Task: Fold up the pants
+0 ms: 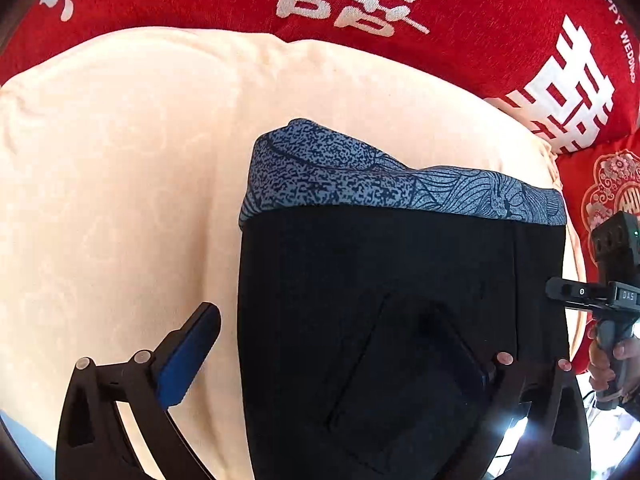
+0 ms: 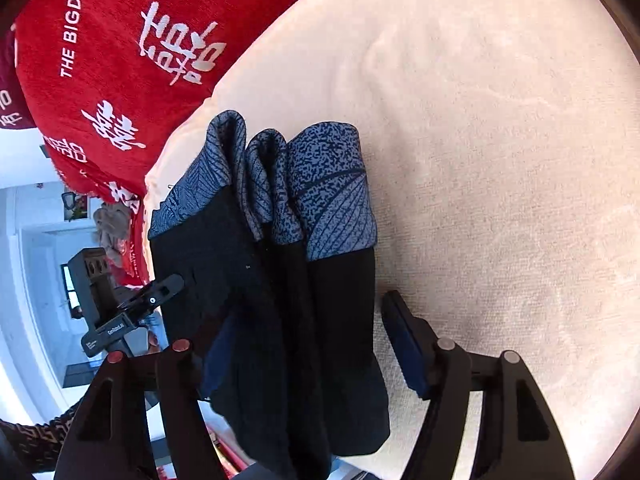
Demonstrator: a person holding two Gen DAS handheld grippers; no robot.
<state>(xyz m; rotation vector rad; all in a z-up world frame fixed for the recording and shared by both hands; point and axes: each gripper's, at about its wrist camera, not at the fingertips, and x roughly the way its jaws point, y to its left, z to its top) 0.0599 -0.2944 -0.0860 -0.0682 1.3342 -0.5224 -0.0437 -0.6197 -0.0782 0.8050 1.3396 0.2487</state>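
Pants (image 1: 400, 300) folded into compact stack on cream blanket (image 1: 120, 160) — looks nearly done. Left gripper (image 1: 340, 344) released, right gripper (image 2: 304, 344) released — both straddle fabric, final tidy maybe left.

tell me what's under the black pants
The black pants lie on a cream blanket, spread over a red cover. What the blanket hides directly beneath them can't be seen.

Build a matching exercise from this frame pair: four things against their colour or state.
Things:
1. black pants
2. patterned waistband
3. plush blanket underneath
4. left claw

Descriptions:
A. cream
B. blue-grey, speckled
C. open, pants between its fingers
D. folded, lying on the blanket

Pairs: 1-D, 2-B, 3-A, 4-C
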